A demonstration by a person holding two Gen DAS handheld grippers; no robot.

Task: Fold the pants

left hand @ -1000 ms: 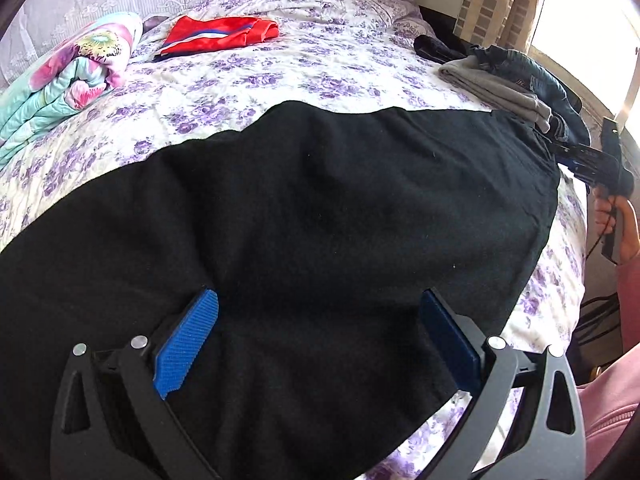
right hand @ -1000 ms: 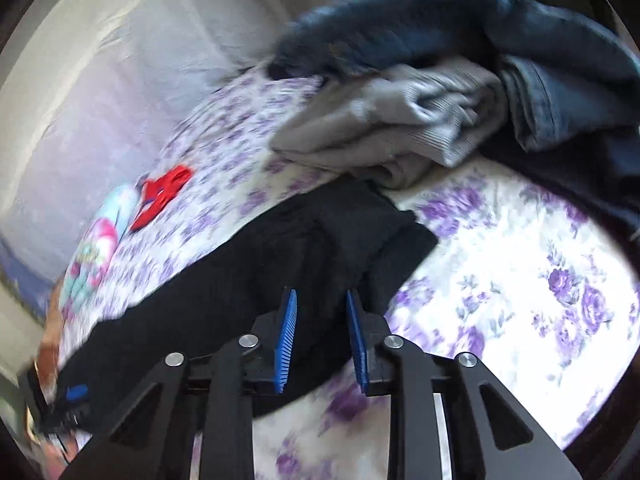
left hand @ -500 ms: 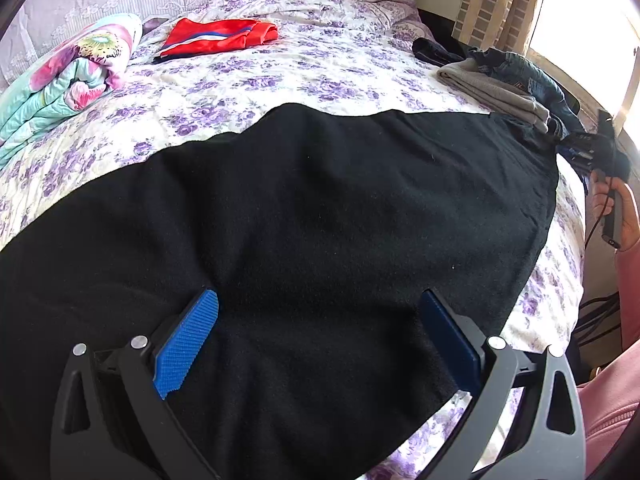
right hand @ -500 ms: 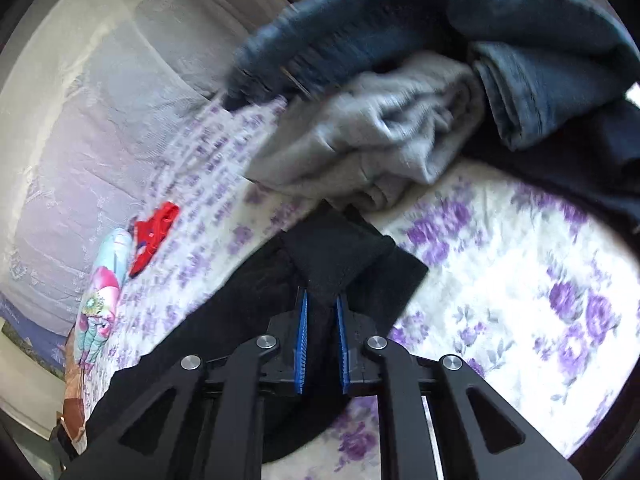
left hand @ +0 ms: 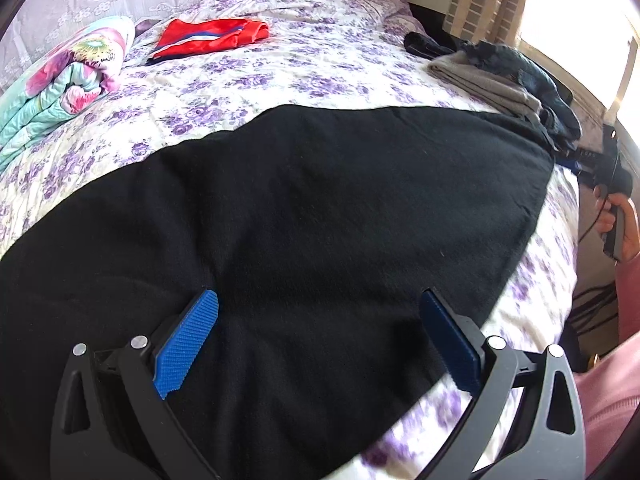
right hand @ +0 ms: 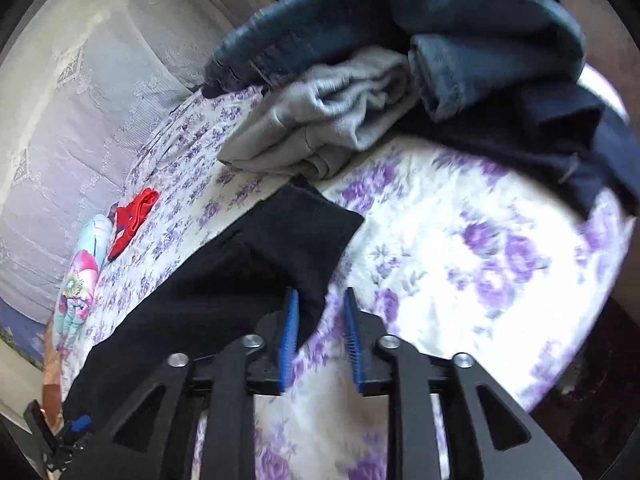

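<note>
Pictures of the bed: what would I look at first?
Probably the big black pants, spread flat across the flowery bedspread, under the open left gripper. Next, the bright red garment near the pillows, and the pile of jeans and grey cloth beyond the open right gripper.

Strong daylight from window (left hand: pixel 576 20) at upper right of left wrist view; glare blows out that corner. Black pants (left hand: pixel 300 220) show almost no detail. Bedspread (right hand: pixel 460 248) overexposed and motion-blurred in right wrist view. Heavy fisheye curvature, dark vignette at all corners.
</note>
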